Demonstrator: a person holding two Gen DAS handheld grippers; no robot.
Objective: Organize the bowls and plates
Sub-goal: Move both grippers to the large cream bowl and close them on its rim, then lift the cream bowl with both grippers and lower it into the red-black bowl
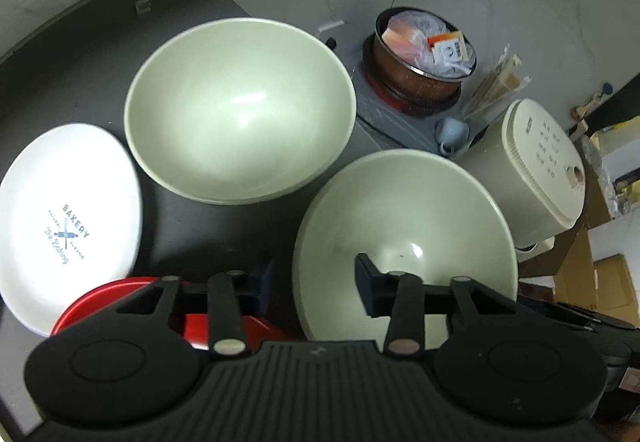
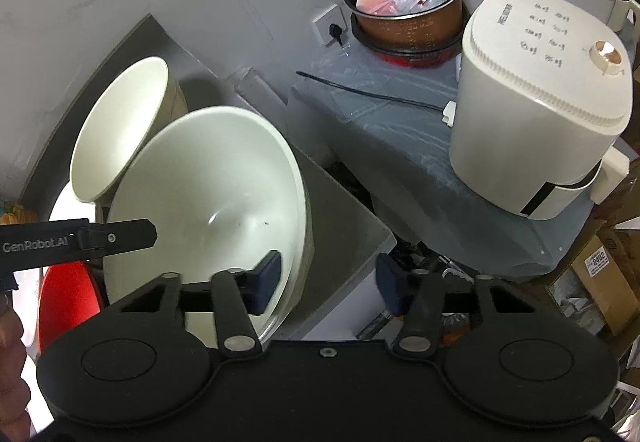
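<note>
The left gripper [image 1: 316,282] is hanging over the black counter [image 1: 80,62] with its fingers spread wide, one on each side of the near green bowl's [image 1: 404,238] left rim, gripping nothing. The right gripper [image 2: 328,280] is gaping wide too, its left finger inside that same bowl [image 2: 216,210] and its right finger outside, past the counter's edge, so the rim is sitting between them untouched. A second green bowl [image 1: 240,110] is standing just behind. A white plate [image 1: 64,226] printed "BAKERY" is lying to the left, with a red plate [image 1: 120,298] just beside it under the left gripper. A cream appliance [image 2: 540,114] and a stuffed brown pot [image 2: 408,6] are crowding the right side. Two bowls, two plates.
</note>
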